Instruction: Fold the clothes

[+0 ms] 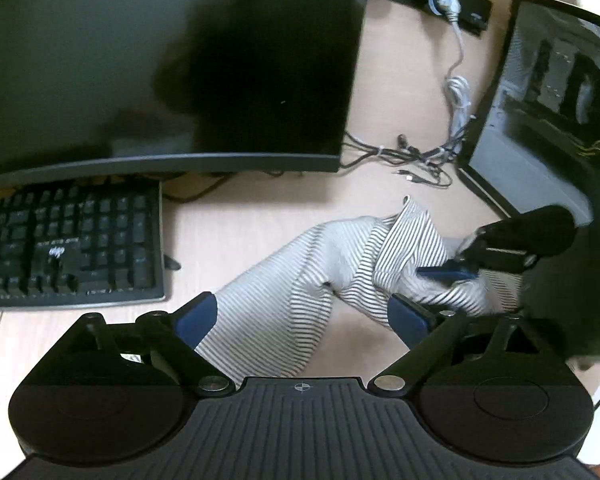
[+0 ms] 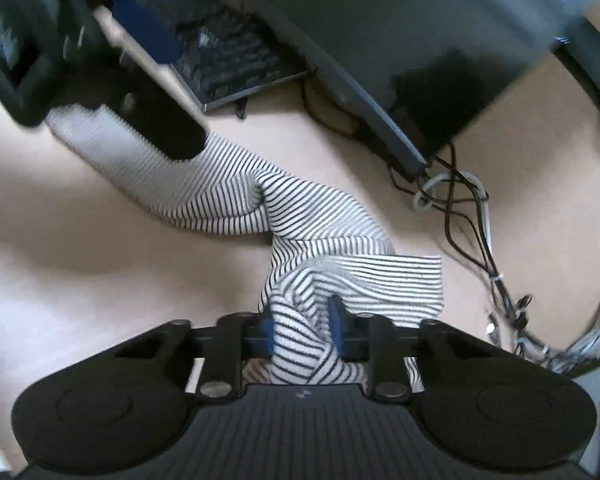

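Note:
A black-and-white striped garment (image 1: 312,280) lies bunched in a long strip on the light wooden desk (image 1: 260,220). My left gripper (image 1: 300,316) is open, its blue-padded fingers (image 1: 196,316) spread to either side of one end of the strip. My right gripper (image 2: 302,330) is shut on the other bunched end of the garment (image 2: 300,240). The right gripper also shows in the left wrist view (image 1: 480,264), at the far right on the cloth. The left gripper shows blurred at the upper left of the right wrist view (image 2: 140,48).
A black keyboard (image 1: 68,240) lies at the left under a dark monitor (image 1: 160,60). A second screen (image 1: 548,100) stands at the right. Tangled cables (image 1: 420,156) and a white cord (image 1: 458,96) lie behind the garment. A power strip (image 1: 440,0) sits at the back.

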`<state>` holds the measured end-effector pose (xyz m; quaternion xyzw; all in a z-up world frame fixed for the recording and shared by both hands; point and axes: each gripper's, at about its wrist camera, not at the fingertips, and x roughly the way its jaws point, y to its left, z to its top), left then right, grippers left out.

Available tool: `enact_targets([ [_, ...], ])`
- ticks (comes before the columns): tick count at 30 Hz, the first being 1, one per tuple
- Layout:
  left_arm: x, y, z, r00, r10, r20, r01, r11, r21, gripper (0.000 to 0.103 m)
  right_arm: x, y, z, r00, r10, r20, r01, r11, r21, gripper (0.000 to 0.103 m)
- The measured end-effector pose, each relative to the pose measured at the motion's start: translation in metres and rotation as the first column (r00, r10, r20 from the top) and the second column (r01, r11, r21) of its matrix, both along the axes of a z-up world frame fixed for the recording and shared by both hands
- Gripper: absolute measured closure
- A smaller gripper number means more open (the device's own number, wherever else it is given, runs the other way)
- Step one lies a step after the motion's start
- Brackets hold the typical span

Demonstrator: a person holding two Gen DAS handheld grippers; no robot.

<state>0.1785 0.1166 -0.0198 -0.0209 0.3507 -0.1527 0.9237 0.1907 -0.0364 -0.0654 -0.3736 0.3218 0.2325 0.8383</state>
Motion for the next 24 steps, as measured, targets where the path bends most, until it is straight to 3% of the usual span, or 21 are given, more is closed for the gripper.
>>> enact_targets([
  [3,0.001,-0.005,0.0,0.999,-0.043,0.016,0.043,0.999,0.009,0.006,-0.015,-0.026,0.034,0.996,-0.061,0.062,0.058,0.998,0.039,0.087],
  [5,0.007,-0.022,0.0,0.994,-0.11,0.025,0.109,0.994,0.025,0.006,-0.027,-0.057,0.06,0.978,-0.192,0.077,0.183,0.977,0.108,0.087],
  [8,0.015,-0.048,-0.002,0.977,-0.208,0.037,0.206,0.977,0.051,0.005,-0.042,-0.114,0.07,0.913,-0.405,-0.037,0.401,0.881,0.251,0.087],
  [11,0.023,-0.073,-0.003,0.951,-0.305,0.047,0.301,0.95,0.078,0.005,-0.062,-0.146,0.045,0.853,-0.506,-0.124,0.52,0.807,0.279,0.087],
  [13,0.029,-0.099,-0.004,0.917,-0.396,0.055,0.386,0.913,0.133,0.005,-0.075,-0.16,0.03,0.828,-0.537,-0.165,0.56,0.768,0.31,0.087],
  [17,0.044,-0.15,-0.011,0.786,-0.617,0.033,0.591,0.767,0.25,0.004,-0.092,-0.176,0.014,0.814,-0.545,-0.2,0.578,0.733,0.358,0.087],
  [19,0.059,-0.168,-0.018,0.734,-0.679,-0.015,0.662,0.71,0.239,0.004,-0.079,-0.182,0.006,0.813,-0.543,-0.212,0.58,0.717,0.388,0.086],
  [21,0.078,-0.179,-0.027,0.722,-0.689,-0.063,0.686,0.699,0.204,0.004,-0.078,-0.191,0.01,0.82,-0.53,-0.215,0.566,0.696,0.442,0.082],
  [24,0.105,-0.186,-0.044,0.732,-0.664,-0.151,0.681,0.721,0.132,0.004,-0.079,-0.197,0.016,0.842,-0.496,-0.212,0.531,0.696,0.483,0.054],
])
